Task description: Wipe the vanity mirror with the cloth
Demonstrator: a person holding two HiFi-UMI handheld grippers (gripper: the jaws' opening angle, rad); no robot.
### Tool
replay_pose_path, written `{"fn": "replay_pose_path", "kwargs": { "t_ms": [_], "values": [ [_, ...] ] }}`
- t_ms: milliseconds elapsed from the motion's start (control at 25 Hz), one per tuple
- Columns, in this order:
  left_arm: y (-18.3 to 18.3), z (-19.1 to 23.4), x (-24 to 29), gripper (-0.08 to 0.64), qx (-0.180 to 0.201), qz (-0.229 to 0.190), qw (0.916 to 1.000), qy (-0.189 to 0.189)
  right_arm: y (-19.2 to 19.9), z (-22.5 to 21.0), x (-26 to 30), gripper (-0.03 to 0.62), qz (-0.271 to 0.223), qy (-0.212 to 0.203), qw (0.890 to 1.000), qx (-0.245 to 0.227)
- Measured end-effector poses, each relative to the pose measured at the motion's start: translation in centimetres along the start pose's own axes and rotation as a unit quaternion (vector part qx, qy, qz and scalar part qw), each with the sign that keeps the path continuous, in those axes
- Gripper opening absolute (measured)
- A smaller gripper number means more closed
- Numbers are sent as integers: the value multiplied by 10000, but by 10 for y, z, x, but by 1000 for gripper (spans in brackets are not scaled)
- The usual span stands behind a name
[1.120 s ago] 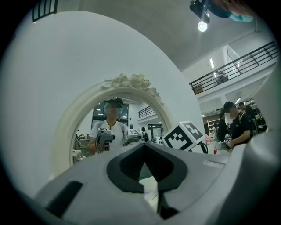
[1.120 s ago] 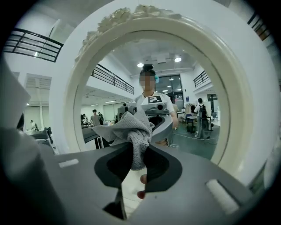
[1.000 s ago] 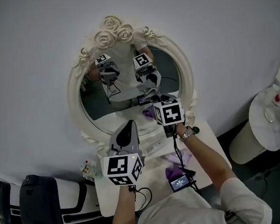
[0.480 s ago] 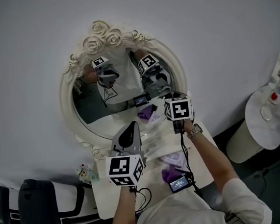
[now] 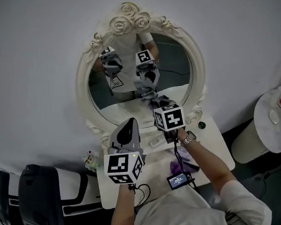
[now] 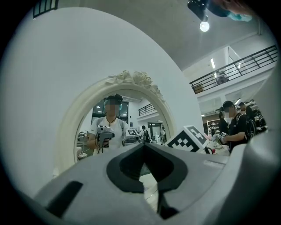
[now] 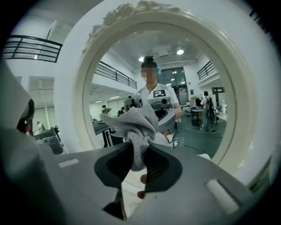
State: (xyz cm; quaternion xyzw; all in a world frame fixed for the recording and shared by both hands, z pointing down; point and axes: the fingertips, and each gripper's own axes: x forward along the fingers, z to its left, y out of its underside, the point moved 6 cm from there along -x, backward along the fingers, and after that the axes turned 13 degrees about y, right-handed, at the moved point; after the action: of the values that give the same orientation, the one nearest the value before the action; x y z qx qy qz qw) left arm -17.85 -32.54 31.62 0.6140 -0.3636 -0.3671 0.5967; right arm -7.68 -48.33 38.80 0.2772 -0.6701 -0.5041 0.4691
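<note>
Grey cloth (image 7: 137, 125): one, clamped in right tool (image 7: 139, 151). One mirror (image 5: 175, 66).

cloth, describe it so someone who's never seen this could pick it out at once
Find the oval mirror with the cream, rose-topped frame on the wall. Right in front of its lower glass, the right gripper pinches a bunched cloth. It is grey, knitted and held up in the air, unlike the purple wad lying on the table below.
</note>
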Motion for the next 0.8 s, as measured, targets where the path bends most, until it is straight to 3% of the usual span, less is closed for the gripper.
{"fn": "replay_pose_path", "kwargs": {
  "t_ms": [200, 440, 640, 800],
  "values": [
    [7, 24, -42, 0, -86, 0, 9990, -441, 24, 81, 20, 67, 255, -575, 9974, -366],
    [13, 45, -81, 0, -161, 64, 9961, -860, 31, 150, 43, 67, 398, -952, 9931, -564],
    [19, 59, -100, 0, -221, 118, 9932, -1133, 40, 175, 61, 67, 537, -1053, 9914, -555],
    [27, 60, -95, 0, -277, 198, 9929, -1138, 47, 164, 71, 67, 640, -954, 9923, -467]
  ]
}}
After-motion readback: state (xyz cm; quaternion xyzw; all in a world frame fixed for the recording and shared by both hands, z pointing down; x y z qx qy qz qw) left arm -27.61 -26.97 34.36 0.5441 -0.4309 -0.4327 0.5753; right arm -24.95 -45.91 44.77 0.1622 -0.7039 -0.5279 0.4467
